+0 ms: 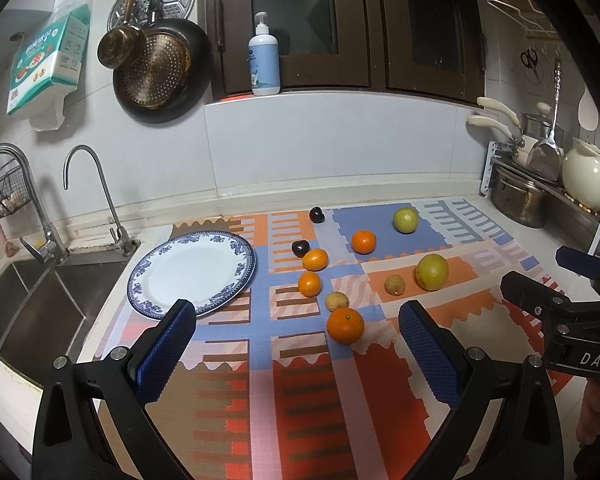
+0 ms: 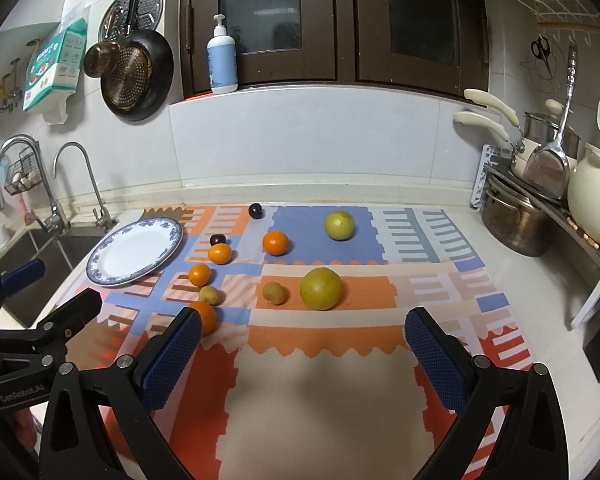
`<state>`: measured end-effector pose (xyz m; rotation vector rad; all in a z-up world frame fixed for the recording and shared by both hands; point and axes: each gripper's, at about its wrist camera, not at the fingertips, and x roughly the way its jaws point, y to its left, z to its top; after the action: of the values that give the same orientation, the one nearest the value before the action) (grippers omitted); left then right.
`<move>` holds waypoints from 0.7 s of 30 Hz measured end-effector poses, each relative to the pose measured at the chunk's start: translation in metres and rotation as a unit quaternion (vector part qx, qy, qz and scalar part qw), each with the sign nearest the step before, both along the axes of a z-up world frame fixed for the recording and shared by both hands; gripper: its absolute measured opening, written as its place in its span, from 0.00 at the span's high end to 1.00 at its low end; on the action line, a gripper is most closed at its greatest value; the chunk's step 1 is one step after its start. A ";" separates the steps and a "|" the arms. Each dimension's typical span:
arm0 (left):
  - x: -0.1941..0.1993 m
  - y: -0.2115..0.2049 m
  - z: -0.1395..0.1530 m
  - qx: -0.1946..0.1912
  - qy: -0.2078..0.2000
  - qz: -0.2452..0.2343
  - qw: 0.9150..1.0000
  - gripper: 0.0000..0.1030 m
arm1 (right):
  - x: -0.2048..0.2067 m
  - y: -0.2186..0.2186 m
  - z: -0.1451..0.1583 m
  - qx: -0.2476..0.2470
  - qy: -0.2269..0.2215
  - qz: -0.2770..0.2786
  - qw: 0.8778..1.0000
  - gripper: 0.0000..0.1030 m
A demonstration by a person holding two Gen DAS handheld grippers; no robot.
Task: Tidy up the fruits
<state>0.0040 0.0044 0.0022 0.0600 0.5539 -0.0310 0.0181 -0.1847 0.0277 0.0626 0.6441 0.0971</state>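
1. Left wrist view: the left gripper (image 1: 296, 322) hovers with jaws spread wide and empty above the patterned mat (image 1: 320, 400); the fruits (image 1: 345, 325) lie scattered mid-mat, and the empty plate (image 1: 192, 270) sits at the mat's left edge by the sink (image 1: 40, 312).
2. Right wrist view: the right gripper (image 2: 303, 330) also hangs with jaws wide and empty, the big green fruit (image 2: 321, 288) just ahead of it.

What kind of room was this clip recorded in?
Most likely a home kitchen: a sink with two faucets at the counter's left end, pans hanging on the tiled wall, and pots on a rack to the right.
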 end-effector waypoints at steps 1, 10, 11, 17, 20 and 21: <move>0.000 0.001 0.000 0.000 0.000 0.000 1.000 0.00 | 0.000 -0.001 0.000 0.000 0.000 0.000 1.000 0.01; -0.001 0.001 0.003 0.001 -0.005 0.001 1.000 0.00 | 0.001 0.002 0.001 0.000 -0.002 0.003 1.000 0.01; -0.001 0.001 0.003 0.001 -0.005 0.001 1.000 0.00 | 0.000 0.002 0.002 0.001 -0.003 0.003 1.000 0.01; -0.002 0.000 0.004 0.002 -0.007 0.001 1.000 0.00 | 0.000 0.002 0.003 0.002 -0.004 0.004 1.000 0.01; -0.002 -0.001 0.004 0.002 -0.008 0.000 1.000 0.00 | 0.000 0.002 0.003 0.002 -0.003 0.003 1.000 0.01; -0.002 -0.001 0.004 0.002 -0.008 0.000 1.000 0.00 | 0.000 0.001 0.003 0.003 -0.004 0.004 1.000 0.01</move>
<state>0.0020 0.0033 0.0061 0.0644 0.5378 -0.0300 0.0183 -0.1838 0.0305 0.0649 0.6370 0.1057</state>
